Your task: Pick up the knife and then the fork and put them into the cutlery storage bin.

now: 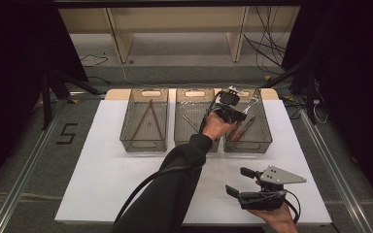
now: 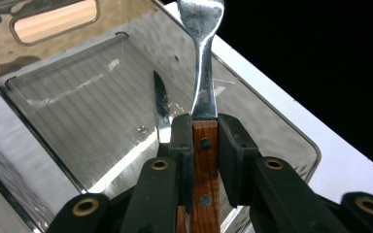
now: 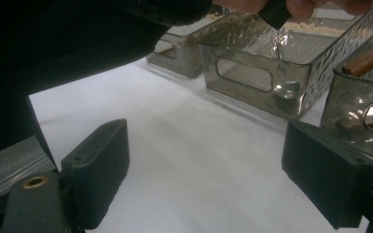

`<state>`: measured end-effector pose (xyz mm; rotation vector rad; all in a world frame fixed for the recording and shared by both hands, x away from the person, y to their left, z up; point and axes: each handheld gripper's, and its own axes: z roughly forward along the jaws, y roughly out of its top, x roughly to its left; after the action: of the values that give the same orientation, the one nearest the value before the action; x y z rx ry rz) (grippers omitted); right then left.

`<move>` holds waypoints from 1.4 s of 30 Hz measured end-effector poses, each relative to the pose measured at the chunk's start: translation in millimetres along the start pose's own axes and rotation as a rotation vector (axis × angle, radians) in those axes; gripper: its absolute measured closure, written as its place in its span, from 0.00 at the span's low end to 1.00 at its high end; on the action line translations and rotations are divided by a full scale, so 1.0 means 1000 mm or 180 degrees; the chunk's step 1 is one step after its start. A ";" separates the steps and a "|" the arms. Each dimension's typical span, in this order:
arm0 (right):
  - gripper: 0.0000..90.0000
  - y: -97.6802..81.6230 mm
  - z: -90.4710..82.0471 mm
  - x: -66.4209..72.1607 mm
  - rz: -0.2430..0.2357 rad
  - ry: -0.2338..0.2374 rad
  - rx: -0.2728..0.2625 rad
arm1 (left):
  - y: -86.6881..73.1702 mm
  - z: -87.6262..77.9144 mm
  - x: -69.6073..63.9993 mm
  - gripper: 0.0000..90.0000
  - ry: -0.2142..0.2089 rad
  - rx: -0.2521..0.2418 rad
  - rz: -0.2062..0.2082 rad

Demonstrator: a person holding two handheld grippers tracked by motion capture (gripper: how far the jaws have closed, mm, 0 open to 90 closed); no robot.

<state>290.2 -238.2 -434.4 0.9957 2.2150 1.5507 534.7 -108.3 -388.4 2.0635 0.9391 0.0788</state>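
Fork (image 2: 201, 58) with a wooden handle and a steel neck sits clamped between the jaws of the left gripper (image 2: 205, 141) — the black pads press on both flat sides of the handle, whose two rivets show in the left gripper view. In the high view the left gripper (image 1: 230, 108) hangs over the right bin (image 1: 266, 133), and the fork's tines (image 1: 254, 100) rise at that bin's far end.

Three clear, dimpled plastic bins stand side by side across the far half of the white surface (image 1: 126, 179), each with an oval handle slot in its end walls. The left bin (image 1: 144, 144) holds brown chopsticks (image 1: 145, 120) leaning into a narrow peak. The middle bin (image 1: 187, 141) holds slim metal pieces that are too small to tell apart. The right bin carries wooden-handled cutlery, and in the left gripper view a knife blade (image 2: 161, 104) lies on its ribbed floor just beside the held fork. The person's dark sleeve (image 1: 175, 179) stretches across the surface toward the bins and covers the near corner of the middle one.

Near the front edge the right gripper (image 1: 240, 182) rests low over bare surface — its jaws stand wide apart with nothing between them, and a grey three-cornered plate (image 1: 281, 175) tops it. In the right gripper view the two black pads (image 3: 97, 170) frame the white surface, with the bins beyond.
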 end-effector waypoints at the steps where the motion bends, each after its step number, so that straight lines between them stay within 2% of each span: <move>1: 0.20 0.000 0.000 0.000 0.0000 0.0001 -0.0001 | 0.000 0.000 0.000 0.84 0.0013 0.0007 -0.0016; 2: 0.20 0.000 0.000 0.000 -0.0001 0.0003 0.0000 | 0.000 0.001 0.000 0.83 0.0020 0.0004 -0.0024; 5: 0.20 0.000 0.000 0.000 0.0000 0.0004 0.0002 | 0.001 -0.001 0.000 0.72 -0.0017 0.0007 -0.0087; 9: 0.20 0.000 0.000 0.000 -0.0001 0.0002 0.0002 | 0.003 -0.005 0.000 0.58 0.0042 0.0028 -0.0093; 15: 0.20 0.000 0.001 0.001 0.0000 -0.0006 0.0012 | 0.002 -0.019 0.001 0.47 0.0013 0.0023 -0.0062; 24: 0.20 -0.001 0.002 0.000 0.0004 -0.0026 0.0024 | -0.010 -0.047 0.012 0.37 -0.0072 -0.0040 -0.0024; 29: 0.20 -0.001 0.002 0.000 0.0008 -0.0028 0.0029 | -0.016 -0.064 0.020 0.34 -0.0104 -0.0137 -0.0027; 42: 0.20 -0.001 0.002 -0.003 0.0014 -0.0055 0.0022 | -0.037 -0.101 0.025 0.23 -0.0221 -0.0300 0.0102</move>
<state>292.7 -238.5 -436.9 1.0130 2.2095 1.5315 492.8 -10.6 -356.9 1.9821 0.8444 0.0666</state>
